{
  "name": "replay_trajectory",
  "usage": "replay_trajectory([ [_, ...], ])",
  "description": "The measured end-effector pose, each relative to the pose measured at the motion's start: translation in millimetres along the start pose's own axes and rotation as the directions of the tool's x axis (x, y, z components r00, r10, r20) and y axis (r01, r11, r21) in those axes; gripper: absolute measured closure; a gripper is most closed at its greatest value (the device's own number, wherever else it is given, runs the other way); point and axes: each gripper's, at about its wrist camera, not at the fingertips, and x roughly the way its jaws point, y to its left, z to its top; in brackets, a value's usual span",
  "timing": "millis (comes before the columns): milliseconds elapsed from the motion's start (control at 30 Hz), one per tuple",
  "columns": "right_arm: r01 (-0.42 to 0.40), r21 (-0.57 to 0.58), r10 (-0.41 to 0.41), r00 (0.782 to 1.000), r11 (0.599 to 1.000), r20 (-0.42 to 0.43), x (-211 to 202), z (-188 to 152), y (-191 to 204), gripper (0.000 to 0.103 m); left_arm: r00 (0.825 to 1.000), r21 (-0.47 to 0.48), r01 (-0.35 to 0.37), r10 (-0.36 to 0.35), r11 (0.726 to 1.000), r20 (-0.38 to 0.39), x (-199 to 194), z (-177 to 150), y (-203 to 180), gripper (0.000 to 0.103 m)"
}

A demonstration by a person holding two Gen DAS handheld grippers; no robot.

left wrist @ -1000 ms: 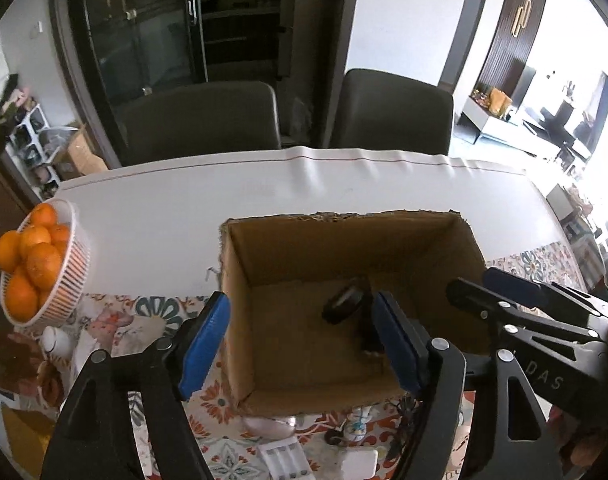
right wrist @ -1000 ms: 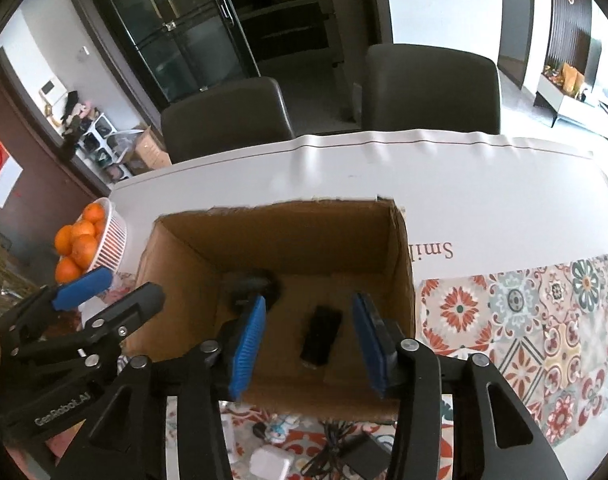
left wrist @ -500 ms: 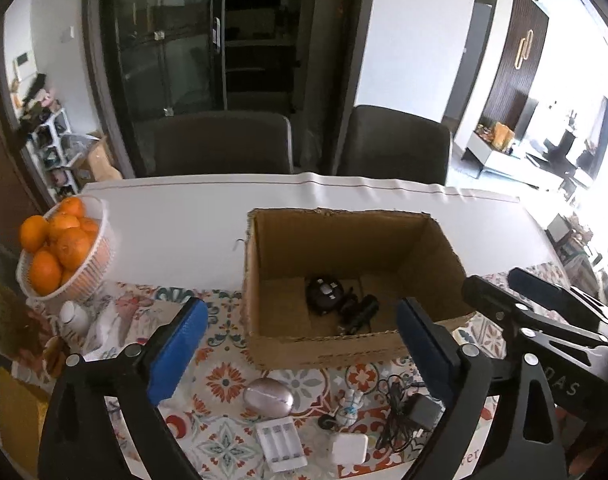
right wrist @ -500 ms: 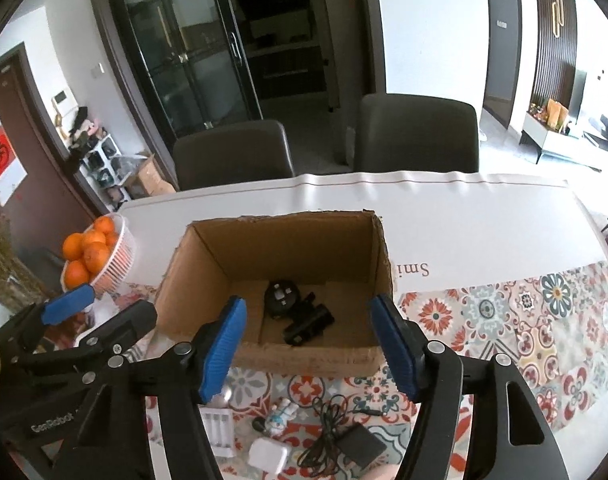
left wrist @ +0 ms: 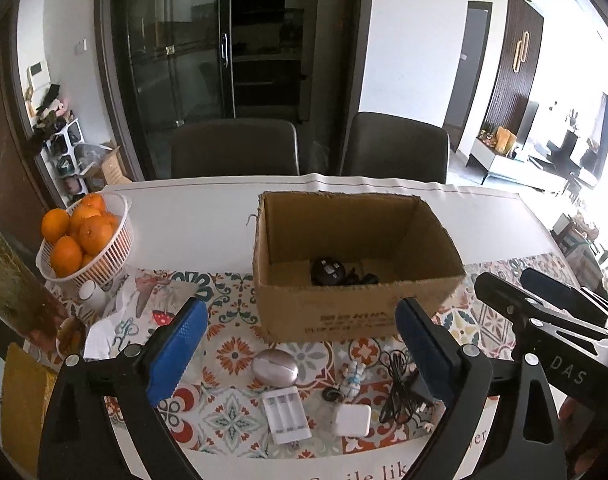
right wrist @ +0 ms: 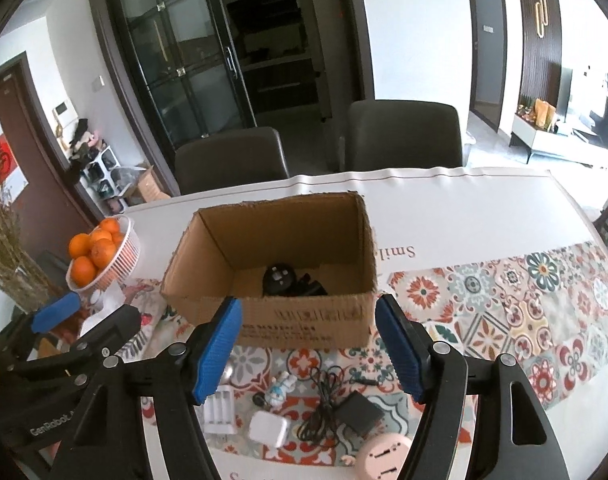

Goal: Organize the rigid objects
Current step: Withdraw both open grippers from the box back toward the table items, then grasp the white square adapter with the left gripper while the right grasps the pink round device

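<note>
Left wrist view, holdings: left gripper, jaws spread wide, nothing between them, held above the near edge of the table. Right gripper, likewise spread and empty; its fingers also show at the right edge of the left view.

Cardboard box: open-topped, upright, mid-table. Contents: a round black device and a second dark item just beside it, too shadowed to name.

Loose items, on the patterned cloth in front of the box, none touching it:
- pinkish oval case, nearest the box wall;
- white battery charger;
- white square adapter;
- small white-and-blue figurine;
- black cable with power brick.

Step in hand, as we judge it: choosing the next piece to box. We would take the oval case or the white adapter first, approaching from above with the pads across the narrow side, and leave the tangled cable for a separate grasp so it drags nothing along.

Right wrist view only: a round pink object at the near table edge, and lettering on the white runner right of the box. Left wrist view only: the oval case in full, which the right gripper's own finger largely hides. Basket of oranges: left of the box, well apart, not part of the sort.
</note>
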Motion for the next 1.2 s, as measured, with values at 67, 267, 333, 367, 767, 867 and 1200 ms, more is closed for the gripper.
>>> replay_trajectory([
  [67, 0.011, -0.006, -0.011, 1.000, 1.000, 0.009, -5.7, -7.4, -2.1, 0.033, 1.000, 0.012, -0.001, 0.001, 1.000, 0.009, -3.8, -7.7, -4.8, 0.007],
  [267, 0.041, -0.017, -0.040, 0.998, 0.999, 0.039, -19.7, -29.2, -10.7, 0.032, 1.000, 0.050, 0.017, -0.018, 0.999, 0.017, -6.0, -29.0, -19.0, 0.007],
  [333, 0.055, -0.023, -0.054, 0.997, 0.998, 0.047, -23.4, -37.2, -14.7, 0.028, 1.000, 0.063, 0.021, -0.022, 0.998, 0.014, -5.8, -34.5, -23.6, 0.007],
  [367, 0.060, -0.023, -0.059, 0.997, 0.998, 0.051, -24.9, -41.5, -17.0, 0.028, 1.000, 0.068, 0.020, -0.021, 0.997, 0.013, -5.8, -37.5, -25.9, 0.007],
  [767, 0.056, 0.038, -0.057, 0.998, 0.998, 0.016, -28.0, -84.2, -37.0, 0.027, 0.999, 0.103, 0.037, -0.033, 0.994, -0.037, 2.5, -77.2, -44.7, 0.007],
  [867, 0.064, 0.035, -0.064, 0.998, 0.997, 0.004, -26.3, -92.9, -38.2, 0.027, 0.998, 0.119, 0.033, -0.026, 0.992, -0.054, 7.6, -86.1, -47.0, 0.007],
  [1200, 0.082, 0.027, -0.078, 0.991, 0.996, -0.110, -7.9, -118.7, -45.5, 0.027, 0.989, 0.129, 0.041, -0.022, 0.991, -0.145, 28.6, -113.1, -50.7, 0.007],
])
